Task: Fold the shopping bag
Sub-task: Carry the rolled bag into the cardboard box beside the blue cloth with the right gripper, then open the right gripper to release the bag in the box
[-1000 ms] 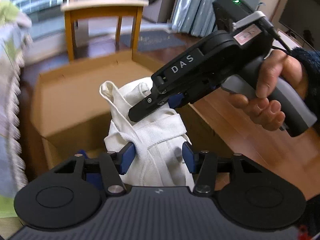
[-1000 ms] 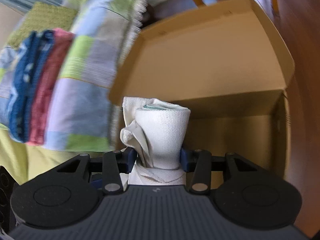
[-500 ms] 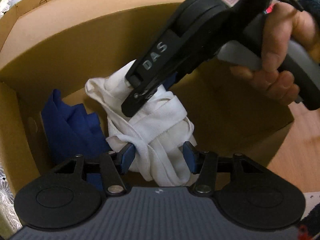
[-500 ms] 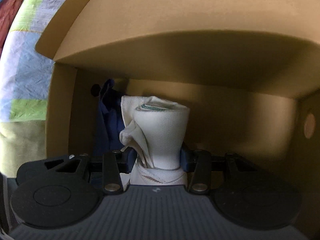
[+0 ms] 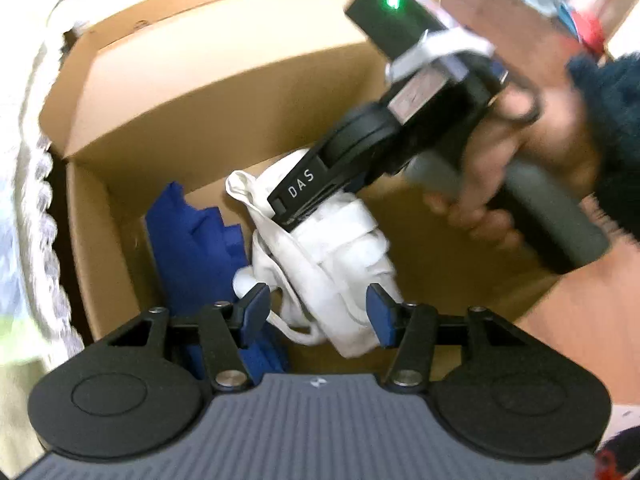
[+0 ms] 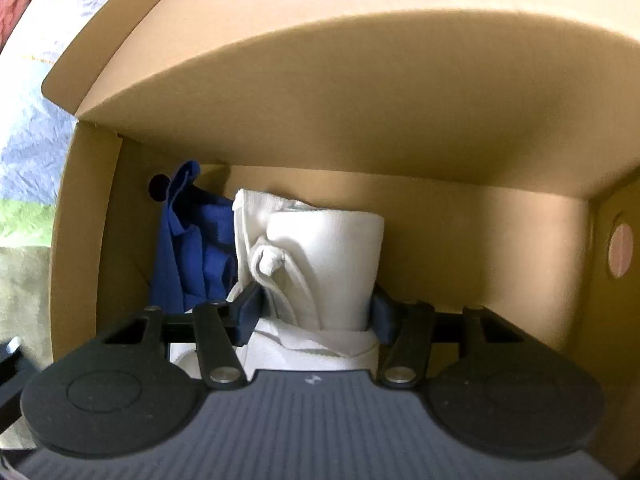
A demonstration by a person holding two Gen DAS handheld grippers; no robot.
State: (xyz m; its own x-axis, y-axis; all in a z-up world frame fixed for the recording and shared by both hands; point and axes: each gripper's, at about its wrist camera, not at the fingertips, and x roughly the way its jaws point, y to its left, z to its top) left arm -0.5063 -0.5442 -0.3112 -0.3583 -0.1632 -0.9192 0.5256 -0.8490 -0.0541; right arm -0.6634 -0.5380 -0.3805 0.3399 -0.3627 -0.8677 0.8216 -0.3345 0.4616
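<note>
**Rolled bag goes down into the box**

Left wrist view has the white shopping bag (image 5: 340,252) dead centre, a tight rolled bundle bound by its own straps and sitting low inside the cardboard box (image 5: 224,92). The right gripper (image 5: 286,216) comes in from the upper right of the frame, clamped on the top of the roll, probably to keep it from springing loose. At the bottom of the frame the left gripper (image 5: 316,308) has its blue pads spread either side of the bundle; contact is hard to judge, it looks let go. Blue fabric (image 5: 196,240) lies just left of the bag, touching it. Right wrist view agrees: roll pinched between the pads, box wall beyond. Folding looks finished; this reads as stowing.
</note>
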